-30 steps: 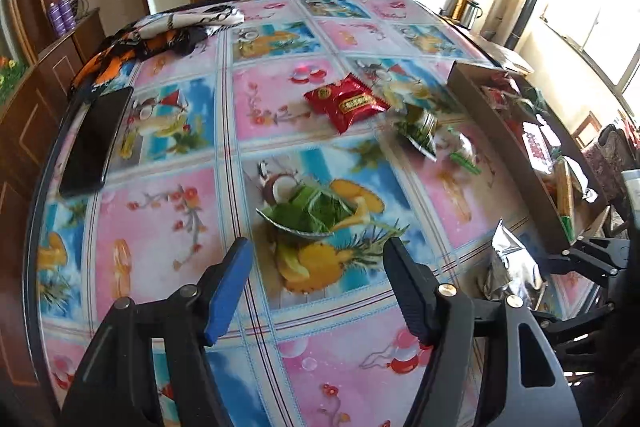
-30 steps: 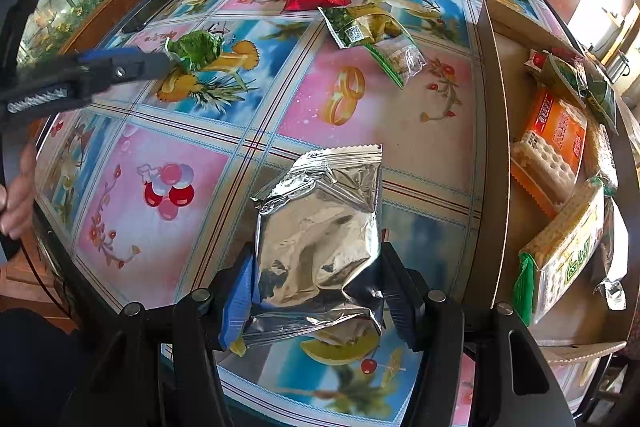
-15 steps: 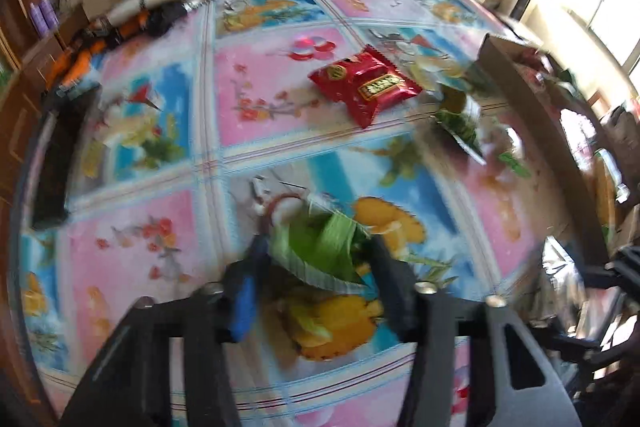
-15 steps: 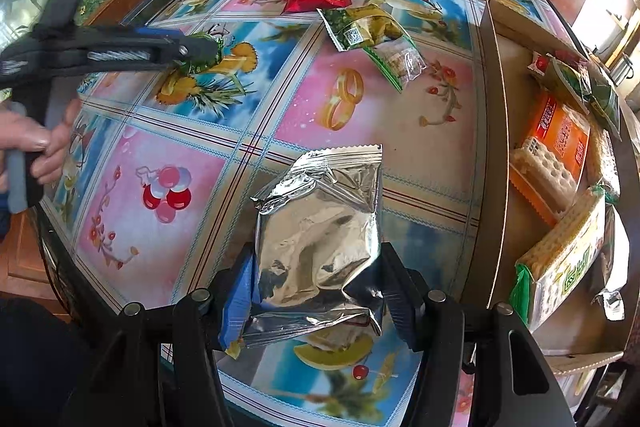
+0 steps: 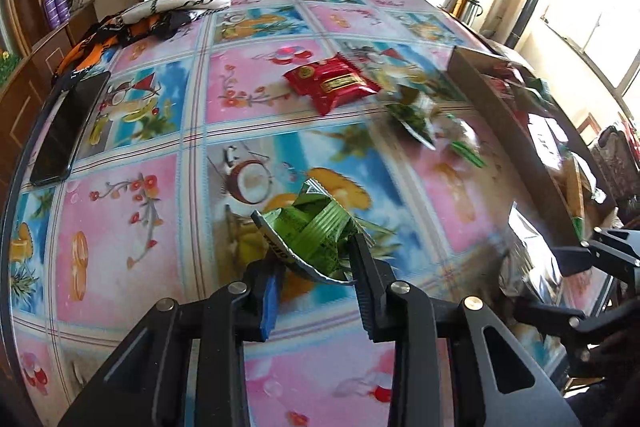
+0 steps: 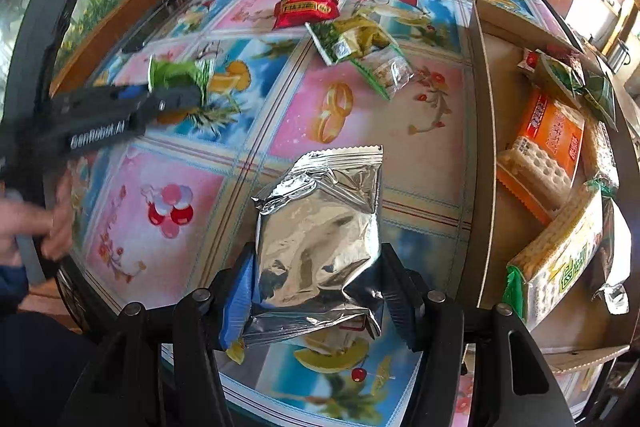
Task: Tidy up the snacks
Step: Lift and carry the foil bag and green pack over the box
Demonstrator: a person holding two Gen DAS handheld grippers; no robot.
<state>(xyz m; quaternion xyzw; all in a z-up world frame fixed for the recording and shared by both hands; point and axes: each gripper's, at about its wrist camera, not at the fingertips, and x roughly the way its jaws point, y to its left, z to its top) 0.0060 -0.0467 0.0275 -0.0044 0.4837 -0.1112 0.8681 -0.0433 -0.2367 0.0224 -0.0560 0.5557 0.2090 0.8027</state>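
A glossy, smooth plastic tablecloth (image 6: 360, 115) is reflecting window glare, and at its 3 o'clock edge a matt cardboard box (image 6: 486, 147) is showing dull brown walls. A crinkled silver foil packet (image 6: 320, 227) is gleaming like a mirror, while the green wrapper (image 5: 316, 231) and red packet (image 5: 332, 83) are shining as slick film.

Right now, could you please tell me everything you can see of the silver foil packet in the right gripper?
The silver foil packet is a shiny, crinkled, puffed pouch with a crimped, serrated seal along its far edge; no print shows. The right gripper pinches its near end between its two fingers, so that end is creased and squeezed. It extends away from the gripper over the patterned tablecloth, beside the cardboard box. Whether it touches the cloth is unclear.
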